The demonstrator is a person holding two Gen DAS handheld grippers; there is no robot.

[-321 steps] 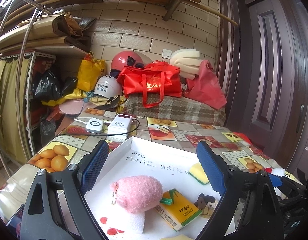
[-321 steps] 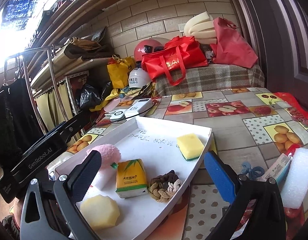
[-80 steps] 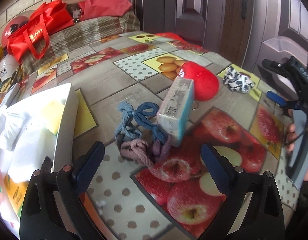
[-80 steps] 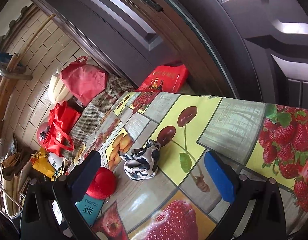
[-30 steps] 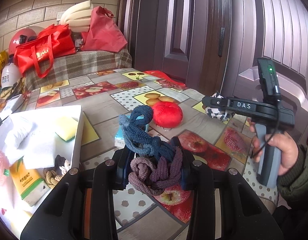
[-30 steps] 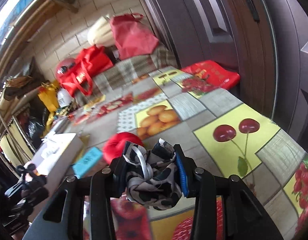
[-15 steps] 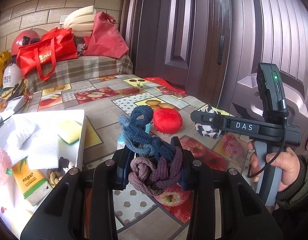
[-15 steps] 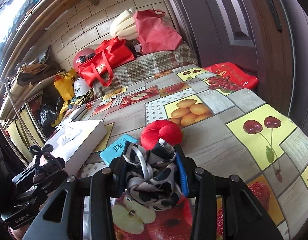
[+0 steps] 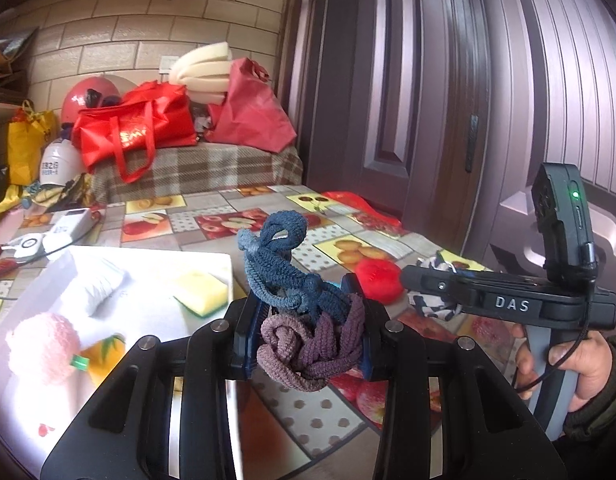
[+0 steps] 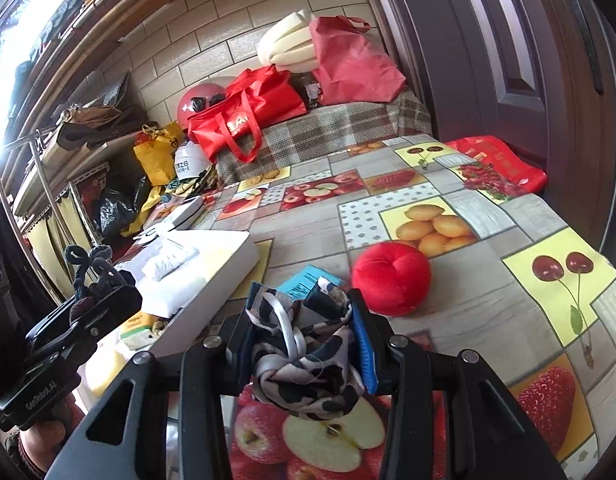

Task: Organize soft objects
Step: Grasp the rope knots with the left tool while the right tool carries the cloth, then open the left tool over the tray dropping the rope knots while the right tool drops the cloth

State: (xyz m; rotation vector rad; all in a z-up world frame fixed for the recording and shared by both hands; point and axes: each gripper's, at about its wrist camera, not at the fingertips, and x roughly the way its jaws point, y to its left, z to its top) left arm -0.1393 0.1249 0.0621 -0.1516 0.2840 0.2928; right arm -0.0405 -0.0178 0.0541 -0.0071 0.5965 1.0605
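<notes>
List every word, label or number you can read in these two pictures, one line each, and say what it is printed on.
"DAS": on the black body of the right tongs.
"GenRobot.AI": on the left tongs, seen upside down, only just legible.
Red tote bag: light lettering, too blurred to read.
White helmet: dark print, too small.
Teal packet and yellow-green carton: print unreadable.
</notes>
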